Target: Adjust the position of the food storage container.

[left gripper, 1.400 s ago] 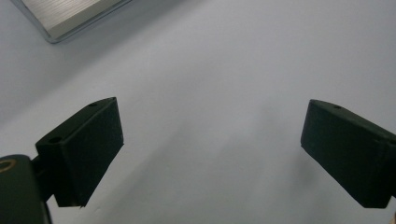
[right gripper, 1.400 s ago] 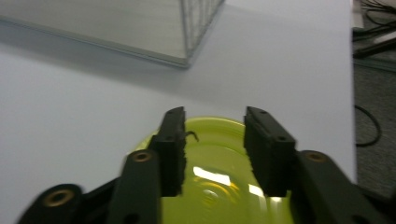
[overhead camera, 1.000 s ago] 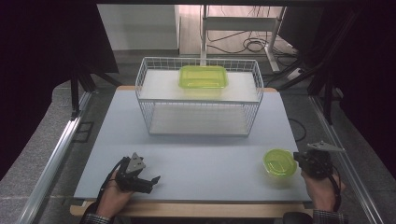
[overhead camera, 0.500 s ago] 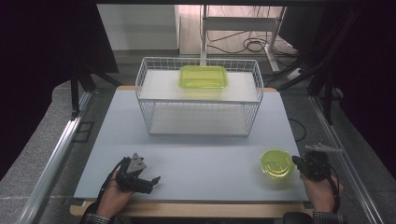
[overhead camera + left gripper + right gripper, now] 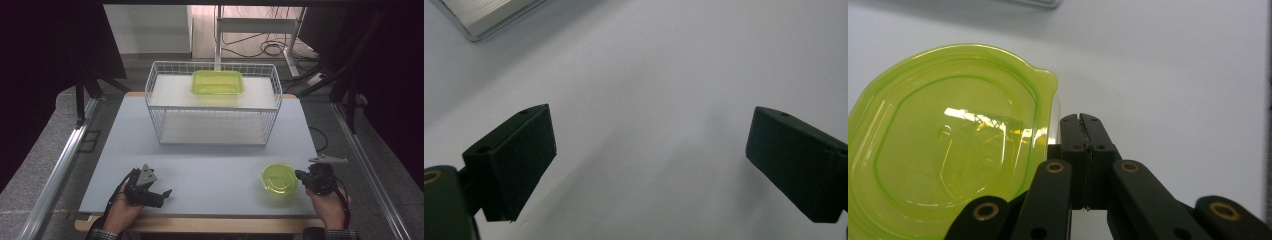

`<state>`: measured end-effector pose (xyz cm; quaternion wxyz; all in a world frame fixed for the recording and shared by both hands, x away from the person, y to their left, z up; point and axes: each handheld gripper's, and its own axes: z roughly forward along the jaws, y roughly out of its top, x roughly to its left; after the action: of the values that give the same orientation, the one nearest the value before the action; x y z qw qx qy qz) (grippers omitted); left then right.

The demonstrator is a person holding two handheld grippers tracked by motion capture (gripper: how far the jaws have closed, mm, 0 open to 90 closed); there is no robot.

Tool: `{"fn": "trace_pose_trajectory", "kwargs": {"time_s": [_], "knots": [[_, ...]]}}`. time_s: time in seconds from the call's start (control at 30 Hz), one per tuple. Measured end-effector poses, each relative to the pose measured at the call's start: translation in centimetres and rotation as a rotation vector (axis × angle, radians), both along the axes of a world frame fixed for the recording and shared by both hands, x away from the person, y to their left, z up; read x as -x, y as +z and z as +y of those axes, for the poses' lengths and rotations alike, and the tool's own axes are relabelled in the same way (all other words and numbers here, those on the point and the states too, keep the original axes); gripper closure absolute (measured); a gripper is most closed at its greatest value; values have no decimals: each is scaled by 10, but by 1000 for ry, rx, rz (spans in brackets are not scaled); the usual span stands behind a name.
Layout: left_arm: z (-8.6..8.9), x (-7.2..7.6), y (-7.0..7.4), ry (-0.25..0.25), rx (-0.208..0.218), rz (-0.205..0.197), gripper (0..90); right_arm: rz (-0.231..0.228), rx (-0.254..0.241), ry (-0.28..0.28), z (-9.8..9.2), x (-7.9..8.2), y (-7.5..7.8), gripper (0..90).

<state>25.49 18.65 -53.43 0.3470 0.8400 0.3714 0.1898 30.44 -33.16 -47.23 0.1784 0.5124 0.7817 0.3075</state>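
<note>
A round yellow-green lidded container (image 5: 280, 180) sits on the grey table near the front right. My right gripper (image 5: 298, 175) is just right of it, jaws shut; in the right gripper view the closed tips (image 5: 1081, 119) rest against the container's rim (image 5: 948, 150), with nothing seen between them. At the front left a hand holds my left gripper (image 5: 162, 196) low over the table. Its jaws stand wide open over bare surface (image 5: 649, 165). A rectangular yellow-green container (image 5: 218, 82) lies on the upper shelf of a white wire basket (image 5: 210, 107).
The wire basket stands at the middle back of the table (image 5: 210, 165), its lower shelf bare. Metal rails (image 5: 65, 155) run along both sides. Cables lie on the floor behind the table.
The round container has slid a little to the left and toward the front, together with my right gripper. The left gripper has stayed where it was.
</note>
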Motion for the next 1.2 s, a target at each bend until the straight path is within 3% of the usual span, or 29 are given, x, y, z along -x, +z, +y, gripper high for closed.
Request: {"fn": "trace_pose_trajectory", "kwargs": {"time_s": [0.17, 0.37, 0.57, 0.67, 1.2], "knots": [[-1, 0, 0, -3, -3, 2, 58, 2, -8, 23, 10, 2, -1, 887], [-1, 0, -1, -2, -3, 4, 58, 5, -20, -12, -1, 10, -3, 884], [-1, 0, -1, -5, -5, 6, 58, 89, -62, 14, 3, 29, -19, 885], [-1, 0, -1, -5, -5, 6, 58, 110, -64, 29, 10, 33, -24, 887], [-2, -1, -2, -11, -14, 10, 58, 129, -106, 121, 46, 19, -32, 883]]}}
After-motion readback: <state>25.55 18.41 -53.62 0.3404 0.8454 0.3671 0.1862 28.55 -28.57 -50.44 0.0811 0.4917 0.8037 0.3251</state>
